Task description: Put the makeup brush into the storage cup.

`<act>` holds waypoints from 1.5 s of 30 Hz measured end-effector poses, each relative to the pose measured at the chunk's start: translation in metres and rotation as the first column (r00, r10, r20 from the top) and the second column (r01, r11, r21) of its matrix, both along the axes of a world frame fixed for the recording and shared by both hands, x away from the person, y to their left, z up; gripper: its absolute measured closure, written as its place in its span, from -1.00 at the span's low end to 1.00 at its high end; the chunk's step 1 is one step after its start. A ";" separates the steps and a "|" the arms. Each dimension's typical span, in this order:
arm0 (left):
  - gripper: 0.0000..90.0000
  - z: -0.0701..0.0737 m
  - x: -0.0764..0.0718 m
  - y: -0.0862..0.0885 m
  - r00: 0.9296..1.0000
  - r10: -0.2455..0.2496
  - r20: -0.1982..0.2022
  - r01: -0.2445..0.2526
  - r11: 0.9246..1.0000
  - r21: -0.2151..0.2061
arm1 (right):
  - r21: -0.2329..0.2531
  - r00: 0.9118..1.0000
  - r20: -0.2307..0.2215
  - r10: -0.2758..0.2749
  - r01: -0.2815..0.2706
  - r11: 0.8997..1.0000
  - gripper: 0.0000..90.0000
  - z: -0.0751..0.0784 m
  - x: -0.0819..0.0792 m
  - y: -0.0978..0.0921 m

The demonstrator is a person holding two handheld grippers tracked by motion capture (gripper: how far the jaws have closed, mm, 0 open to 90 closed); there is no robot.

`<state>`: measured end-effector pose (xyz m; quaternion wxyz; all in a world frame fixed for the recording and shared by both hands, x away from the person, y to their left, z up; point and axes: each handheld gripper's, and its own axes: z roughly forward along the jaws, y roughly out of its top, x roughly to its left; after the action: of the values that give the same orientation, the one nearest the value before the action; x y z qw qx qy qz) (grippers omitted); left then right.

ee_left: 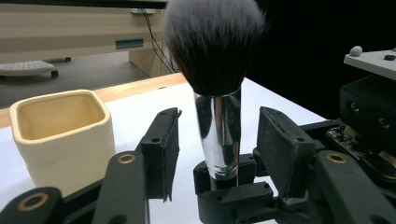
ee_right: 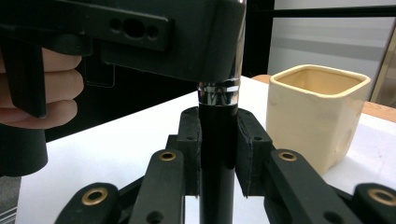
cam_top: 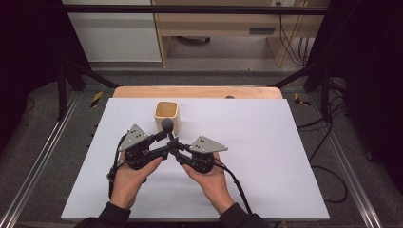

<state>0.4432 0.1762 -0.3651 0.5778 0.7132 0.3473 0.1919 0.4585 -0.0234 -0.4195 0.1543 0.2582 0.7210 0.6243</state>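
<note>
The right gripper clamps the upright brush — the open left gripper's jaws flank it — cup just beyond.

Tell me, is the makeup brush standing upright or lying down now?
Upright. The makeup brush points its bristles up, its black handle clamped by the right claw; the left claw is open around its silver ferrule.

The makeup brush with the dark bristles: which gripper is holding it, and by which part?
The right gripper clamps the makeup brush by its black handle, below the silver ferrule. The left gripper stands open around the ferrule, not touching it.
</note>
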 end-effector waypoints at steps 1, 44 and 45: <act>0.12 0.000 0.000 0.000 1.000 -0.001 -0.001 0.001 1.000 -0.001 | -0.002 1.000 -0.002 0.000 0.000 1.000 0.65 0.000 0.000 0.000; 0.56 -0.002 0.003 0.004 1.000 -0.007 0.008 0.007 1.000 0.012 | -0.138 1.000 -0.019 -0.016 0.013 0.990 -0.11 0.000 0.000 -0.002; 0.56 -0.001 0.003 0.004 1.000 -0.004 0.013 0.004 1.000 0.016 | -0.150 1.000 -0.016 -0.016 0.014 0.989 -0.17 0.000 0.000 -0.003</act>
<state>0.4463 0.1802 -0.3662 0.5747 0.7174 0.3403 0.1983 0.4590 -0.0267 -0.4195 0.1718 0.2565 0.7653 0.5649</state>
